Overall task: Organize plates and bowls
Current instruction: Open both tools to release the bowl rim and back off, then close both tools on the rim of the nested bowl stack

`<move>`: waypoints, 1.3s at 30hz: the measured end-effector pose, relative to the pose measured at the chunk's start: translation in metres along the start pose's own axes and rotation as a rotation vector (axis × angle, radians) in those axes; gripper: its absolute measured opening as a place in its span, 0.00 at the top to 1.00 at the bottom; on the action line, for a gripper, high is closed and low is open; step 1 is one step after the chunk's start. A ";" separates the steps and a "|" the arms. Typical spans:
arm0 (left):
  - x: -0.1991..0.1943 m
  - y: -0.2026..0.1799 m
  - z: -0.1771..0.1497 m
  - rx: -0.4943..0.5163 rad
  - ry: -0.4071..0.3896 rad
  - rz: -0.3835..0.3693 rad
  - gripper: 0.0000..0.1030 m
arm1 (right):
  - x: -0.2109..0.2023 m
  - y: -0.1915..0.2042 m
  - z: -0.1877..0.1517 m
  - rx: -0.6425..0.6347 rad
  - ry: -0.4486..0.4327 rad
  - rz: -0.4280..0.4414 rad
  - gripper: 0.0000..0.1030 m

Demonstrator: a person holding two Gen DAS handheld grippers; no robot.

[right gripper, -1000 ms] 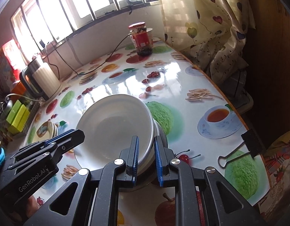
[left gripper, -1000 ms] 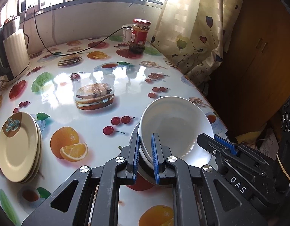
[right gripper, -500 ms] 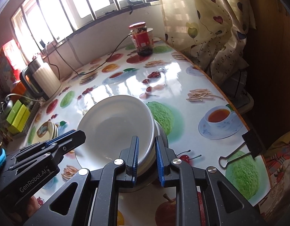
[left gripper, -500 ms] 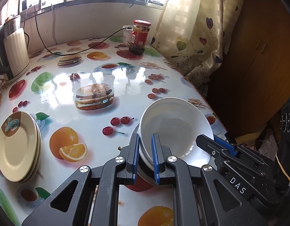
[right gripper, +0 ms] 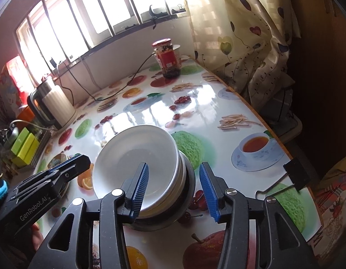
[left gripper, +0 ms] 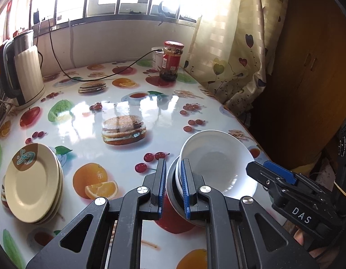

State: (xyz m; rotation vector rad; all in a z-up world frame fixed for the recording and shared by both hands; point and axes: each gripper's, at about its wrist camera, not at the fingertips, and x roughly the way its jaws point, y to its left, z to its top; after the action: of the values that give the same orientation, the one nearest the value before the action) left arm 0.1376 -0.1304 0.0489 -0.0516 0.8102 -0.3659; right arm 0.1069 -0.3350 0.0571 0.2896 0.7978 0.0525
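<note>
A stack of white bowls (left gripper: 217, 163) resting in a dark bowl sits on the fruit-print table (left gripper: 87, 134) near its right edge. My left gripper (left gripper: 173, 161) is shut on the stack's near-left rim. My right gripper (right gripper: 174, 165) straddles the opposite rim of the same bowls (right gripper: 137, 157). Its jaws are opening, one finger inside the top bowl and one outside, with the pads off the rim. A stack of cream plates (left gripper: 31, 181) lies at the left of the table.
A white kettle (left gripper: 25, 71) stands at the back left with a black cable running to the jar (left gripper: 171, 61) at the back. The curtain (left gripper: 235, 51) hangs past the table's right edge. A binder clip (right gripper: 294, 174) lies near that edge.
The right gripper's jaws have spread apart and let go of the bowl rim. The left gripper keeps its grip, and the bowl stack stays in place.
</note>
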 end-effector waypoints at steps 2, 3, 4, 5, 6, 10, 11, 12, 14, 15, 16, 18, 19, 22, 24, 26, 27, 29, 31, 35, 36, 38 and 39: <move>-0.003 0.003 0.000 -0.001 -0.009 -0.006 0.87 | -0.003 -0.004 -0.001 0.006 -0.017 0.002 0.53; -0.004 0.005 -0.001 0.001 -0.012 -0.007 0.87 | -0.005 -0.006 -0.001 0.006 -0.027 0.006 0.53; -0.005 0.007 -0.002 0.003 -0.012 -0.006 0.87 | -0.007 -0.008 -0.001 0.005 -0.034 0.006 0.52; -0.006 0.008 -0.003 0.007 -0.015 -0.004 0.87 | -0.009 -0.010 -0.002 0.004 -0.041 0.006 0.52; -0.006 0.010 -0.004 0.015 -0.017 0.001 0.87 | -0.010 -0.012 -0.003 0.003 -0.046 0.009 0.51; -0.007 0.018 -0.010 0.013 -0.014 0.018 0.87 | -0.015 -0.024 -0.006 0.026 -0.061 0.012 0.49; -0.006 0.020 -0.011 0.010 -0.013 0.025 0.87 | -0.017 -0.027 -0.007 0.032 -0.065 0.012 0.49; -0.006 0.022 -0.011 0.006 -0.012 0.032 0.87 | -0.017 -0.029 -0.008 0.036 -0.067 0.007 0.48; -0.006 0.026 -0.012 -0.007 -0.010 0.034 0.87 | -0.018 -0.033 -0.009 0.038 -0.066 -0.005 0.47; -0.006 0.027 -0.013 -0.009 -0.011 0.036 0.87 | -0.018 -0.035 -0.010 0.042 -0.065 -0.007 0.47; -0.005 0.028 -0.013 -0.009 -0.011 0.037 0.87 | -0.018 -0.036 -0.011 0.045 -0.065 -0.008 0.46; -0.004 0.030 -0.014 -0.012 -0.006 0.042 0.87 | -0.018 -0.038 -0.012 0.043 -0.060 -0.017 0.46; -0.003 0.031 -0.015 -0.012 -0.002 0.044 0.87 | -0.017 -0.039 -0.013 0.043 -0.059 -0.019 0.46; -0.003 0.032 -0.017 -0.008 -0.002 0.052 0.87 | -0.016 -0.042 -0.015 0.047 -0.053 -0.025 0.46; -0.003 0.032 -0.018 -0.012 0.001 0.057 0.87 | -0.015 -0.044 -0.016 0.049 -0.048 -0.030 0.46; -0.002 0.034 -0.019 -0.014 0.005 0.057 0.87 | -0.014 -0.046 -0.018 0.052 -0.044 -0.033 0.46; -0.002 0.033 -0.019 -0.012 0.004 0.058 0.87 | -0.014 -0.047 -0.019 0.053 -0.042 -0.033 0.46; -0.001 0.034 -0.019 -0.013 0.011 0.056 0.87 | -0.013 -0.048 -0.021 0.056 -0.038 -0.032 0.46; 0.002 0.035 -0.020 -0.013 0.020 0.054 0.87 | -0.012 -0.049 -0.022 0.057 -0.036 -0.028 0.46; 0.007 0.036 -0.022 -0.018 0.034 0.057 0.87 | -0.010 -0.050 -0.023 0.059 -0.033 -0.024 0.46; 0.008 0.036 -0.023 -0.019 0.037 0.054 0.87 | -0.010 -0.050 -0.023 0.062 -0.030 -0.024 0.46; 0.010 0.038 -0.023 -0.026 0.045 0.036 0.87 | -0.007 -0.052 -0.024 0.073 -0.024 -0.015 0.46; 0.013 0.038 -0.023 -0.029 0.051 0.029 0.87 | -0.005 -0.053 -0.025 0.080 -0.018 -0.007 0.46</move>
State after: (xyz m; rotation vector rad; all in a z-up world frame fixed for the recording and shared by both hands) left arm 0.1403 -0.0965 0.0169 -0.0577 0.8661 -0.3288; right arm 0.0823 -0.3809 0.0297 0.3628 0.7839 0.0113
